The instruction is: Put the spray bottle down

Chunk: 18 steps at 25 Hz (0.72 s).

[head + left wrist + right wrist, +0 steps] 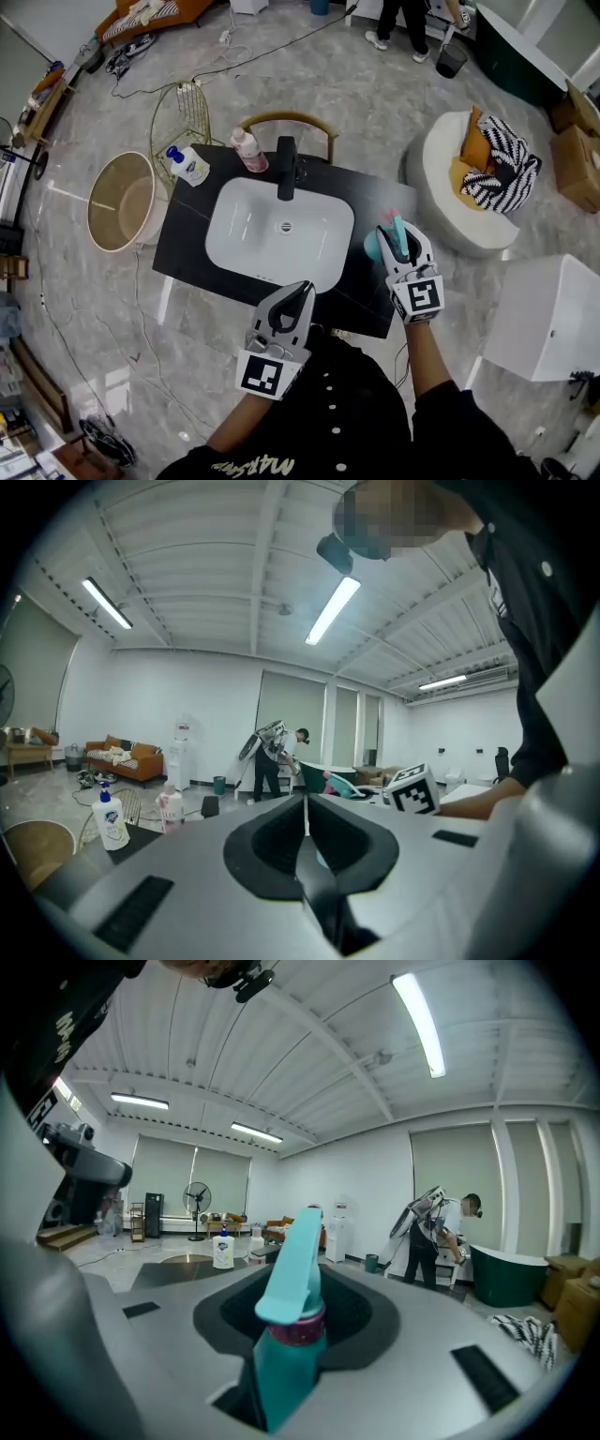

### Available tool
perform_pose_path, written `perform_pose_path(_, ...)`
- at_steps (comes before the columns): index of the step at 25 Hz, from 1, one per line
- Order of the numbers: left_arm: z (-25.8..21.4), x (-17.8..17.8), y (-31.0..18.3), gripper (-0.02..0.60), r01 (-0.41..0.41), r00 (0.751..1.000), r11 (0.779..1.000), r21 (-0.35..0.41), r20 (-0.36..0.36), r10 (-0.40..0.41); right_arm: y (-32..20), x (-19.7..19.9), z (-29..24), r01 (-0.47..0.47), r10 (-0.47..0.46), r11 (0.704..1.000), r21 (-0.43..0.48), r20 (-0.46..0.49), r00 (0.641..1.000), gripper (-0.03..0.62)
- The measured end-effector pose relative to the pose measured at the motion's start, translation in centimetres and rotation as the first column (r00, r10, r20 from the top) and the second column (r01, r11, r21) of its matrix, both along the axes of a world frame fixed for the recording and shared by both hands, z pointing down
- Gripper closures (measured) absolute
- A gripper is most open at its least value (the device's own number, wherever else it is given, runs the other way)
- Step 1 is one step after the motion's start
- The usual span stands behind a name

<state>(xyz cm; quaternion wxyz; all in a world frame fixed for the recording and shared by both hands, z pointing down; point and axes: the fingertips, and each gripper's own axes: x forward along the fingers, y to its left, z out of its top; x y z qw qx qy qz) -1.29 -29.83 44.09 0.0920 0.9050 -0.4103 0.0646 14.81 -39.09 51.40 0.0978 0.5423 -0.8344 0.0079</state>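
A teal spray bottle (375, 246) with a pink collar hangs over the right end of the black counter (187, 246), just right of the white sink (246, 234). My right gripper (401, 246) is shut on it. In the right gripper view the spray bottle (284, 1363) stands upright between the jaws, nozzle pointing away. My left gripper (301, 289) hovers at the counter's near edge, shut with nothing in it. In the left gripper view the left gripper (306, 803) has its jaws meeting in a thin line.
A black faucet (286, 169), a pink bottle (248, 150) and a white pump bottle (187, 166) stand at the counter's back. A round bin (122, 202) and a wire rack (183, 117) are to the left. A chair (291, 124) stands behind, a white seat (450, 164) and cabinet (553, 319) right.
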Motion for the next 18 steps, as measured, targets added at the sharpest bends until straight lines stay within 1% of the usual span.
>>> perform_pose_path(2, 1.4, 0.1, 0.0, 0.560, -0.003, 1.000, 0.999, -0.038, 0.018, 0.003, -1.8, 0.1, 1.6, 0.001, -0.002, 1.000, -0.004, -0.016, 1.000, 0.473)
perform_pose_path(7, 4.8, 0.2, 0.2, 0.560, 0.004, 0.999, 0.991, -0.130, 0.034, 0.001, -5.3, 0.0, 6.3, 0.016, -0.017, 1.000, -0.023, -0.044, 0.999, 0.473)
perform_pose_path(13, 7.7, 0.1, 0.6, 0.560, 0.015, 0.999, 0.980, -0.200, 0.052, -0.004, -7.3, 0.2, 10.3, 0.012, -0.015, 0.999, -0.050, -0.048, 0.999, 0.473)
perform_pose_path(18, 8.8, 0.0, 0.8, 0.560, 0.029, 0.998, 0.976, -0.216, 0.056, -0.017, -7.2, -0.3, 11.1, 0.027, -0.029, 0.999, -0.034, -0.039, 0.999, 0.473)
